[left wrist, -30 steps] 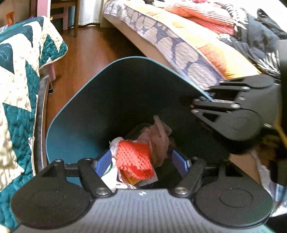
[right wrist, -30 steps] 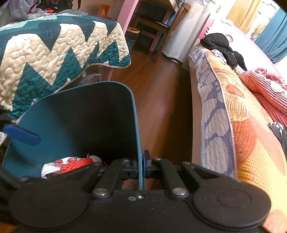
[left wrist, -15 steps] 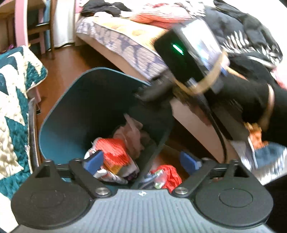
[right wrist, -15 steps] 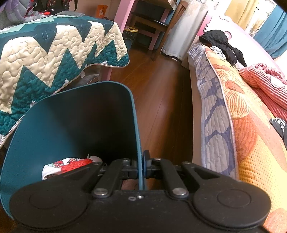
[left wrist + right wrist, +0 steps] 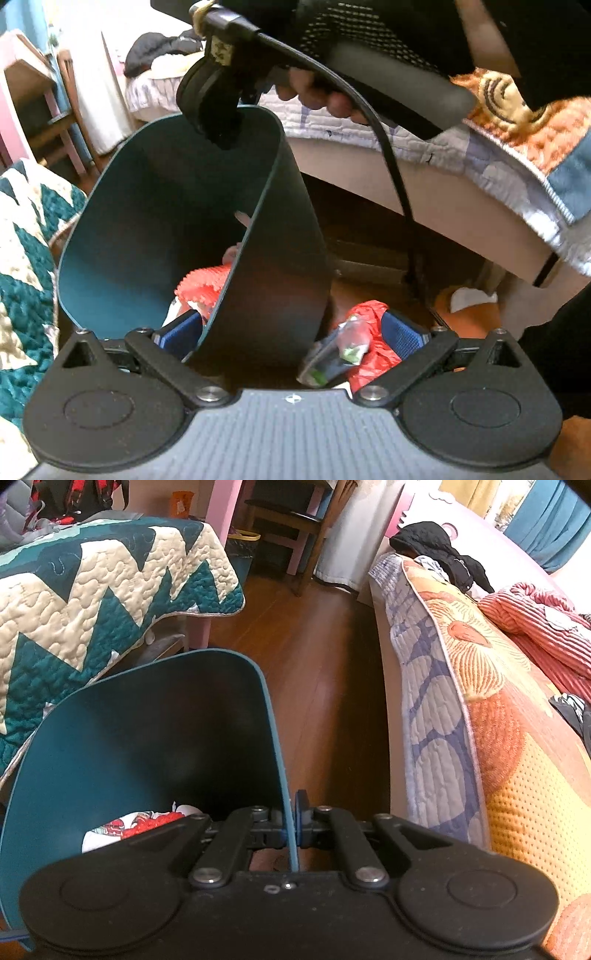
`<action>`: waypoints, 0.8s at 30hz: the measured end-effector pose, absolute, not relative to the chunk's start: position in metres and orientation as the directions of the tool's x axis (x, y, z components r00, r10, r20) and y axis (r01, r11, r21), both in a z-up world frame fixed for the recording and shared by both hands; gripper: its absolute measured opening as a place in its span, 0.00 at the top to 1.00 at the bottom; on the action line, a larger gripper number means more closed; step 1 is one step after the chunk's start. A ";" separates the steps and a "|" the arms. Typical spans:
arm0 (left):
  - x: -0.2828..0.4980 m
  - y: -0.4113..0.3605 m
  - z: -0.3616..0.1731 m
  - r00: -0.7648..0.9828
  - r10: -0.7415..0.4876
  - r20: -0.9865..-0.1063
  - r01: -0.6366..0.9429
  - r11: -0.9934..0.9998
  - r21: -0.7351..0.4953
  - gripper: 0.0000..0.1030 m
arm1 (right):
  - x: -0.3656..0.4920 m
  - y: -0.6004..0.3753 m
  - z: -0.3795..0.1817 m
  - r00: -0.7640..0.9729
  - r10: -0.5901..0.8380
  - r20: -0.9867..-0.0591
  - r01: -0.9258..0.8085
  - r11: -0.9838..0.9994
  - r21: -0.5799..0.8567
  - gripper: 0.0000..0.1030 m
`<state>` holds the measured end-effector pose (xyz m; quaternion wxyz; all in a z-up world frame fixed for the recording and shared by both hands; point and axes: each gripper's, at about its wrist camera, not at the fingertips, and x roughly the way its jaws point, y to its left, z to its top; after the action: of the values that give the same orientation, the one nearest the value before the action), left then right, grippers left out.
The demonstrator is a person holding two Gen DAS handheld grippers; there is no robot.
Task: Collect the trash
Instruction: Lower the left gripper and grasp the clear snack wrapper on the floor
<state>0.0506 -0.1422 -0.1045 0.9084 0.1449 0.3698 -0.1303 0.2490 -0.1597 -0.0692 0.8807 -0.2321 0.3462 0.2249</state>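
A teal trash bin (image 5: 147,229) holds trash, including red foam netting (image 5: 203,284); the bin also shows in the right wrist view (image 5: 147,738). My right gripper (image 5: 293,819) is shut on the bin's rim and shows in the left wrist view (image 5: 218,107) at the bin's far edge. My left gripper (image 5: 291,332) is open, its fingers straddling the bin's near wall. A red plastic wrapper (image 5: 373,332) and a clear packet (image 5: 336,350) lie on the floor just outside the bin, beside my left gripper's right finger (image 5: 402,330).
A bed with an orange and purple quilt (image 5: 461,701) runs along the right. A teal and cream zigzag quilt (image 5: 92,602) covers furniture on the left. Wooden floor (image 5: 325,672) lies between them. A chair (image 5: 291,520) stands at the back.
My left gripper has moved right, from over the bin's inside to straddling its wall, bringing the floor trash into view. The right gripper stays shut on the rim.
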 end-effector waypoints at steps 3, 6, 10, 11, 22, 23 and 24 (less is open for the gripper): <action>0.038 -0.146 -0.102 0.739 -0.097 -0.667 0.316 0.924 0.216 0.00 | 0.251 -0.160 -0.069 0.660 0.231 -0.715 -0.551 0.796 -0.252 0.95; 0.031 -0.152 -0.100 0.734 -0.146 -0.663 0.358 0.913 0.196 0.00 | 0.253 -0.162 -0.070 0.658 0.222 -0.720 -0.539 0.806 -0.244 0.95; 0.035 -0.162 -0.113 0.664 -0.201 -0.720 0.421 0.896 0.138 0.00 | 0.256 -0.166 -0.071 0.654 0.206 -0.728 -0.522 0.819 -0.237 0.96; 0.039 -0.164 -0.118 0.646 -0.208 -0.734 0.430 0.894 0.125 0.00 | 0.255 -0.166 -0.071 0.654 0.204 -0.729 -0.521 0.819 -0.239 0.96; 0.092 -0.177 -0.211 0.463 -0.223 -0.858 0.497 0.866 0.043 0.00 | 0.260 -0.148 -0.071 0.668 0.253 -0.700 -0.571 0.778 -0.264 0.96; 0.096 -0.178 -0.216 0.454 -0.228 -0.861 0.497 0.867 0.032 0.00 | 0.261 -0.146 -0.070 0.666 0.260 -0.699 -0.578 0.772 -0.263 0.96; 0.099 -0.179 -0.221 0.449 -0.231 -0.863 0.497 0.867 0.027 0.00 | 0.262 -0.145 -0.070 0.665 0.265 -0.698 -0.584 0.768 -0.264 0.96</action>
<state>0.0991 -0.1787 -0.2210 0.8396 0.1394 0.4783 -0.2167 0.2621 -0.1446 -0.0701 0.8800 -0.2406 0.3309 0.2411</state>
